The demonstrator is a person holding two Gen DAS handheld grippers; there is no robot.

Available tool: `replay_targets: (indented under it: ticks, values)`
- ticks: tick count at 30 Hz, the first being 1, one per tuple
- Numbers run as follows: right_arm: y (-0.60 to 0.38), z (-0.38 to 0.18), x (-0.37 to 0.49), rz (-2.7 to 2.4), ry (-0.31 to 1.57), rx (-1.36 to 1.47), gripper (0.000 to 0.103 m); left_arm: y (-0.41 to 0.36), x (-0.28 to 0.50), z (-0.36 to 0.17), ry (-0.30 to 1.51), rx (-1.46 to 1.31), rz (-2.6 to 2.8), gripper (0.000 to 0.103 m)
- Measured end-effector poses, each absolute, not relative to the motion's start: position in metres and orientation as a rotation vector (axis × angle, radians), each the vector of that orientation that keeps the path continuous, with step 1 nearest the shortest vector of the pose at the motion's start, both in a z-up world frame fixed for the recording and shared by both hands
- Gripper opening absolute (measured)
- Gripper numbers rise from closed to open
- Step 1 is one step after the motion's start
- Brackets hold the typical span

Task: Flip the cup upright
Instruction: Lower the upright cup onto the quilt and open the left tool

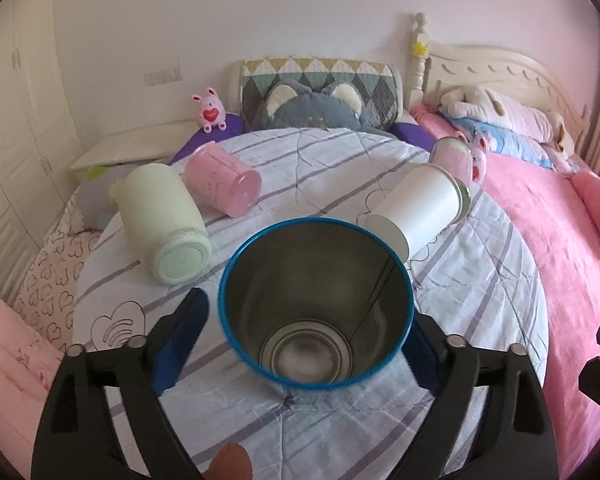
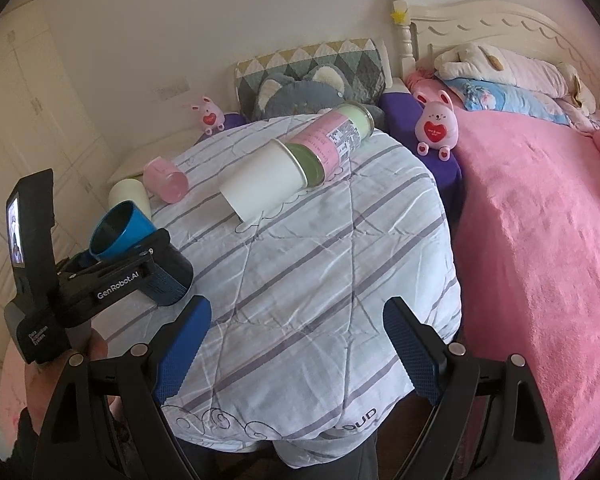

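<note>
A blue cup with a steel inside (image 1: 317, 304) sits between the fingers of my left gripper (image 1: 306, 340), its mouth facing the camera. In the right wrist view the blue cup (image 2: 120, 230) is tilted and lifted off the striped cloth, held in the left gripper (image 2: 140, 264). My right gripper (image 2: 296, 344) is open and empty over the near edge of the round table (image 2: 300, 264). Lying on their sides are a cream cup (image 1: 162, 220), a pink cup (image 1: 224, 180), a white paper cup (image 1: 416, 208) and a pink-and-green jar (image 1: 452, 156).
A pink bed (image 2: 540, 240) runs along the table's right side, with pillows and a plush dog. A pink bunny toy (image 2: 436, 126) and a grey plush cushion (image 2: 300, 92) sit behind the table. White wardrobes stand at the left.
</note>
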State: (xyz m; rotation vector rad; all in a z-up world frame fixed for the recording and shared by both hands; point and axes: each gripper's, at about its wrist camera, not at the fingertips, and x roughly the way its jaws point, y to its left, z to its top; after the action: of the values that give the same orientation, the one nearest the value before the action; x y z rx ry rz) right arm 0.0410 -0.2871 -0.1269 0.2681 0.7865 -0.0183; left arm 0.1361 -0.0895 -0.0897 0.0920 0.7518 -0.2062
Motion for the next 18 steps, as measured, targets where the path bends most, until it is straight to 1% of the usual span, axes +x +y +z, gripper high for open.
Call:
replay_targets:
  ticks: [1,2,5,11,18]
  values:
    - [-0.287,-0.126,0.040,-0.018,0.784,0.268,0.089,-0.089,0.135,-0.089,0.750,0.096,-0.202,0.099]
    - [-0.286,-0.125,0.040,-0.015,0.782,0.267,0.089,-0.090,0.135,-0.089,0.749,0.104,-0.196,0.101]
    - [-0.284,-0.122,0.036,-0.011,0.773,0.263,0.089,-0.089,0.133,-0.087,0.756,0.108,-0.199,0.103]
    - [-0.279,-0.111,0.027,0.000,0.739,0.255,0.089,-0.079,0.123,-0.073,0.747,0.076,-0.221,0.103]
    - [-0.265,-0.095,0.013,0.018,0.690,0.235,0.089,-0.052,0.089,-0.039,0.702,0.027,-0.226,0.103]
